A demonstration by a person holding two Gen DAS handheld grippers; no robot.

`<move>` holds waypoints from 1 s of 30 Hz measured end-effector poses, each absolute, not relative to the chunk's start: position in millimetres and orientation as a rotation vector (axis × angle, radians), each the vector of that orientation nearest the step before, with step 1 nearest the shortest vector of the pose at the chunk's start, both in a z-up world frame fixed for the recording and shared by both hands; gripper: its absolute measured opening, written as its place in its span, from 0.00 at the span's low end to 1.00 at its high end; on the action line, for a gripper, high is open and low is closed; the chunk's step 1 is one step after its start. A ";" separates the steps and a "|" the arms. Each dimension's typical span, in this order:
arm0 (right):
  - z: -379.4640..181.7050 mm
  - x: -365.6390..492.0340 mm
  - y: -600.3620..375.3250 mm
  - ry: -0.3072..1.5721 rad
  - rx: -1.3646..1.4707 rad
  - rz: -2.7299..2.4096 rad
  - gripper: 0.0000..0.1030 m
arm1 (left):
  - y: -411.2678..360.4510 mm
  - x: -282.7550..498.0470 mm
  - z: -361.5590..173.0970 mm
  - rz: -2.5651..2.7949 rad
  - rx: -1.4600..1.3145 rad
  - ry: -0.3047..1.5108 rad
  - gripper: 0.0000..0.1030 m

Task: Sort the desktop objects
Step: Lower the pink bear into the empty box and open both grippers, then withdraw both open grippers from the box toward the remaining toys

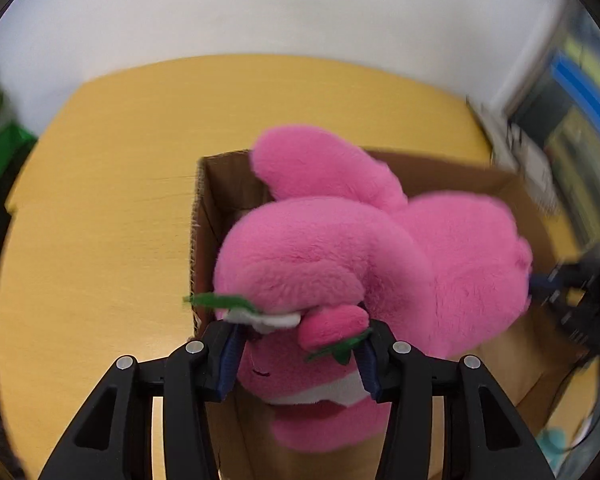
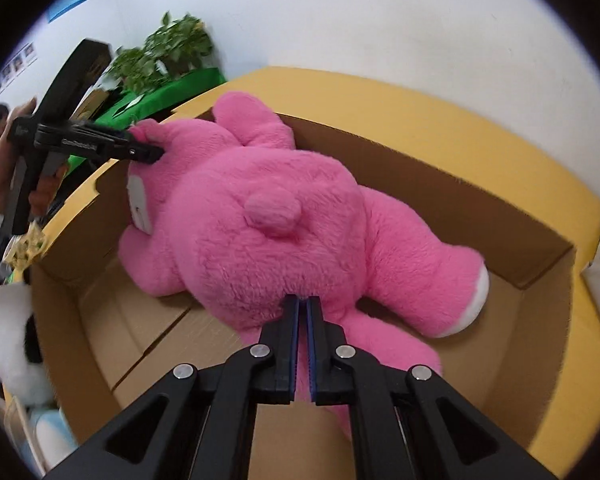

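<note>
A big pink plush bear [image 2: 268, 216] hangs over an open cardboard box [image 2: 440, 184] on a yellow table [image 2: 460, 116], its body partly inside the box. My left gripper [image 1: 300, 344] is shut on the bear's head, at the strawberry decoration by its ear [image 1: 332, 324]; the same gripper shows in the right wrist view [image 2: 148, 148] at the bear's head. My right gripper [image 2: 303, 304] is shut on the bear's fur at its rear, just below the small tail [image 2: 272, 210]. The bear [image 1: 380, 248] fills the left wrist view above the box [image 1: 220, 184].
A white and black plush toy [image 2: 16, 340] lies left of the box. A green cloth [image 2: 172, 88] and a potted plant [image 2: 164, 52] stand at the far left by the white wall. A person's hand [image 2: 4, 160] holds the left gripper. Bare yellow table [image 1: 100, 220] lies left of the box.
</note>
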State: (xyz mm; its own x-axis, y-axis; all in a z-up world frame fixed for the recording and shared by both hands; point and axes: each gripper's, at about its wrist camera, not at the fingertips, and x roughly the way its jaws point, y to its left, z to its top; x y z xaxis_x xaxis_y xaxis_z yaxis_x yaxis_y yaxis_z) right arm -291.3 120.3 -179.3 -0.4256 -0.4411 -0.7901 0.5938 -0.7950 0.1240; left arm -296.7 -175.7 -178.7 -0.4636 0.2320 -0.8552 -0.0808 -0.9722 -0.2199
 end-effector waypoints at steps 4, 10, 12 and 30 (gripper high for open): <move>-165.6 -289.8 129.9 0.191 1.203 -2.337 0.73 | -177.1 -295.6 -175.0 2.548 -1.498 -0.124 0.70; -108.3 -249.4 130.6 0.126 1.257 -2.464 0.77 | -183.0 -255.6 -117.7 2.679 -1.401 -0.060 0.83; -84.6 -224.2 119.1 0.161 1.270 -2.488 0.77 | -181.5 -233.5 -92.9 2.741 -1.366 -0.080 0.96; -9.0 -55.0 73.4 0.384 1.418 -2.638 0.78 | -149.9 -57.6 -35.8 2.638 -1.452 -0.178 1.00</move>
State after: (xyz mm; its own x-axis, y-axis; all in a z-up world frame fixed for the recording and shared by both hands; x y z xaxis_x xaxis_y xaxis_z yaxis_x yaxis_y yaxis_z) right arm -55.0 73.4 -9.0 -0.5534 0.0124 -0.8328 0.2254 -0.9604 -0.1640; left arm -57.6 -149.9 -35.8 -0.5302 0.1659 -0.8315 -0.0529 -0.9852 -0.1628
